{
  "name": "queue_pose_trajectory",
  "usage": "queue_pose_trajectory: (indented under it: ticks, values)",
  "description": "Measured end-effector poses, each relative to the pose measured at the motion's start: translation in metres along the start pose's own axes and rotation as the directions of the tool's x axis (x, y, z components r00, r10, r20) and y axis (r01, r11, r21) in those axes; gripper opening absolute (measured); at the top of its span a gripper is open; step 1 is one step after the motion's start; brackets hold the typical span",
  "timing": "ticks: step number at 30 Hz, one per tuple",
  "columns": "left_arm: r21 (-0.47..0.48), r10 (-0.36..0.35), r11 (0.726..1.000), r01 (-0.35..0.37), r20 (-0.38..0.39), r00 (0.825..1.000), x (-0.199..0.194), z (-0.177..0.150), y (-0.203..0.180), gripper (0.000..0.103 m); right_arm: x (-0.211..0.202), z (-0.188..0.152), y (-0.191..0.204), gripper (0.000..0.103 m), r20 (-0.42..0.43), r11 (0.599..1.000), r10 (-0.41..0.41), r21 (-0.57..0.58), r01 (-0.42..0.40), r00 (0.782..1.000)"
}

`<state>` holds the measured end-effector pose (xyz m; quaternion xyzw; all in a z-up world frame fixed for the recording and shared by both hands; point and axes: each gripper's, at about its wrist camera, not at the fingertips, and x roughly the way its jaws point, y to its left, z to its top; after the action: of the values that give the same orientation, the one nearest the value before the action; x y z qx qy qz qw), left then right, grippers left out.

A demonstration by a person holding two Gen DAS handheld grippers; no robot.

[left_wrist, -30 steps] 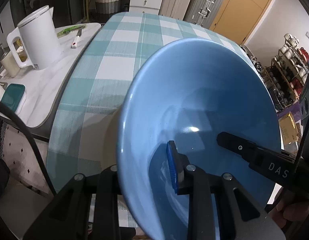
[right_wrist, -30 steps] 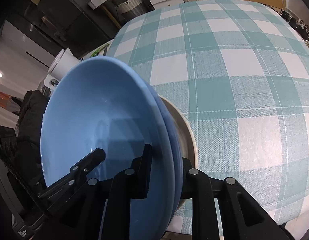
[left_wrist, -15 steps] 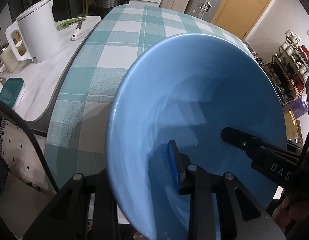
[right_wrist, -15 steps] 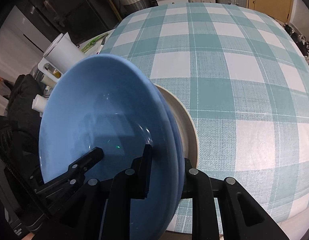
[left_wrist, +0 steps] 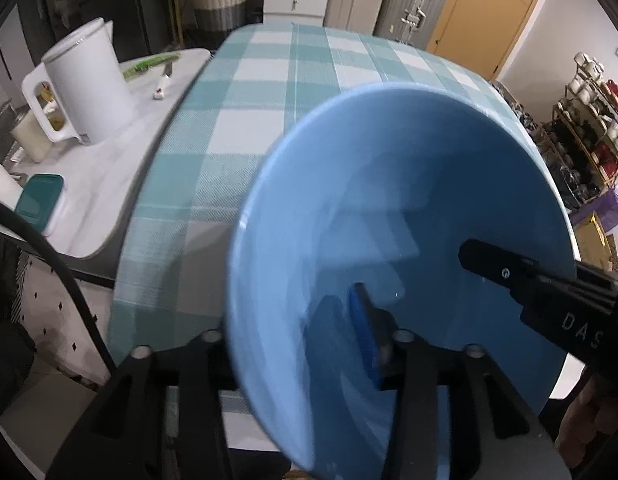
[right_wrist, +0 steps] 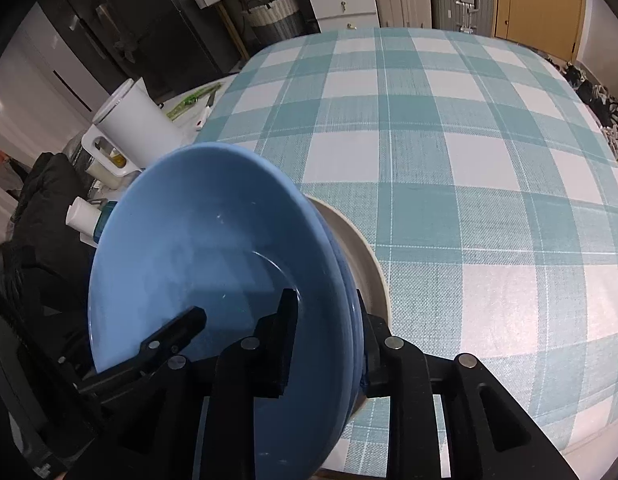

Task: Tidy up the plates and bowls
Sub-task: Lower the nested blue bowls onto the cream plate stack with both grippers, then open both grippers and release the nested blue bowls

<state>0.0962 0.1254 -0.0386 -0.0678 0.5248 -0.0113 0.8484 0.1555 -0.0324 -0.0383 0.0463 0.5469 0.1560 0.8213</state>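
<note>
Two nested blue bowls [left_wrist: 389, 208] [right_wrist: 197, 264] rest tilted on a beige plate [right_wrist: 363, 264], near the front edge of the teal checked tablecloth [right_wrist: 449, 152]. My left gripper [left_wrist: 283, 336] straddles the bowls' left rim, one finger outside and the blue-padded finger [left_wrist: 359, 336] inside. Its jaws are opening and the pad stands off the wall. My right gripper [right_wrist: 327, 316] straddles the right rim, its inner finger [right_wrist: 287, 320] inside the bowl. Its jaws are opening too, with a gap to the rim. Each view shows the other gripper's inner finger [left_wrist: 505, 272] [right_wrist: 177, 332].
A white kettle [left_wrist: 85, 84] stands on a white side counter [left_wrist: 109, 168] to the left, with a green-lidded box [left_wrist: 39, 200] and a small knife [left_wrist: 163, 84]. Suitcases [left_wrist: 413, 4], drawers and a basket stand behind the table. A mug rack [left_wrist: 589, 120] is at the right.
Both grippers' jaws have widened around the bowl rim, the left more than the right. The bowl stack has shifted slightly in both views.
</note>
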Motion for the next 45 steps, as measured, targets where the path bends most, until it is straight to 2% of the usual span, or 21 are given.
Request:
queue_pose_trajectory:
  ticks: [4,10,13,17,18,20,23,24,25,26,29,31,32,35,36,39,40,43,45]
  values:
    - [-0.018,0.008,1.0,-0.007,0.055,0.998,-0.012,0.002,0.005,0.052,-0.009,-0.002,0.0,0.054,0.056,0.999,-0.018,-0.028,0.019,0.998]
    - [-0.038,0.016,0.999,-0.011,0.125,0.992,-0.028,0.002,0.009,0.052,-0.026,-0.004,-0.004,0.06,0.119,0.998,0.004,-0.069,0.005,0.993]
    - [-0.046,-0.033,0.998,0.042,0.191,0.981,-0.044,-0.002,0.009,0.052,-0.041,-0.007,-0.007,0.061,0.168,0.995,0.034,-0.101,-0.017,0.985]
    - [-0.031,-0.019,0.999,0.031,0.324,0.946,-0.075,-0.011,0.001,0.053,-0.065,-0.011,-0.013,0.063,0.261,0.99,0.05,-0.143,-0.013,0.964]
    - [-0.029,-0.021,0.999,0.034,0.35,0.936,-0.081,-0.014,-0.001,0.057,-0.072,-0.014,-0.014,0.064,0.287,0.988,0.056,-0.153,-0.012,0.956]
    - [-0.025,-0.035,0.999,0.048,0.389,0.92,-0.09,-0.021,-0.005,0.058,-0.086,-0.021,-0.017,0.072,0.349,0.985,0.067,-0.175,-0.005,0.935]
    - [-0.011,-0.03,0.999,0.039,0.445,0.895,-0.103,-0.031,-0.014,0.06,-0.103,-0.035,-0.021,0.075,0.431,0.977,0.082,-0.211,0.012,0.898]
    - [-0.008,-0.025,0.999,0.033,0.46,0.887,-0.108,-0.035,-0.017,0.069,-0.108,-0.041,-0.022,0.076,0.467,0.975,0.082,-0.22,0.026,0.88]
    - [-0.012,-0.014,1.0,0.022,0.472,0.882,-0.111,-0.038,-0.02,0.079,-0.111,-0.044,-0.022,0.079,0.481,0.973,0.079,-0.227,0.037,0.873]
    - [-0.021,0.002,1.0,0.01,0.485,0.875,-0.114,-0.042,-0.022,0.088,-0.113,-0.047,-0.023,0.08,0.487,0.971,0.078,-0.237,0.045,0.87]
    - [-0.02,-0.009,1.0,0.024,0.535,0.845,-0.125,-0.053,-0.027,0.091,-0.116,-0.054,-0.029,0.08,0.488,0.97,0.103,-0.243,0.021,0.867]
    - [-0.019,0.008,1.0,0.003,0.553,0.833,-0.127,-0.058,-0.03,0.091,-0.116,-0.06,-0.035,0.081,0.491,0.973,0.115,-0.229,0.001,0.864]
    - [-0.016,0.009,1.0,0.0,0.561,0.828,-0.128,-0.06,-0.031,0.094,-0.117,-0.064,-0.04,0.081,0.499,0.976,0.121,-0.216,-0.011,0.858]
    - [-0.011,0.02,1.0,-0.016,0.56,0.828,-0.125,-0.063,-0.036,0.1,-0.123,-0.08,-0.054,0.086,0.553,0.982,0.123,-0.188,-0.021,0.824]
    - [-0.007,0.019,1.0,-0.018,0.546,0.838,-0.122,-0.064,-0.038,0.103,-0.125,-0.086,-0.059,0.088,0.574,0.983,0.118,-0.186,-0.012,0.81]
    - [-0.026,0.043,0.999,-0.035,0.515,0.856,-0.115,-0.068,-0.044,0.103,-0.127,-0.103,-0.067,0.097,0.602,0.978,0.122,-0.21,0.009,0.789]
    - [-0.019,0.051,0.999,-0.048,0.512,0.858,-0.114,-0.07,-0.047,0.103,-0.127,-0.107,-0.068,0.102,0.604,0.976,0.118,-0.218,0.021,0.788]
    - [0.032,0.077,0.993,-0.109,0.527,0.847,-0.111,-0.075,-0.063,0.103,-0.12,-0.114,-0.064,0.102,0.591,0.965,0.105,-0.256,0.062,0.8]
    - [0.069,0.091,0.986,-0.151,0.536,0.839,-0.109,-0.077,-0.074,0.103,-0.118,-0.115,-0.064,0.102,0.583,0.968,0.092,-0.241,0.064,0.808]
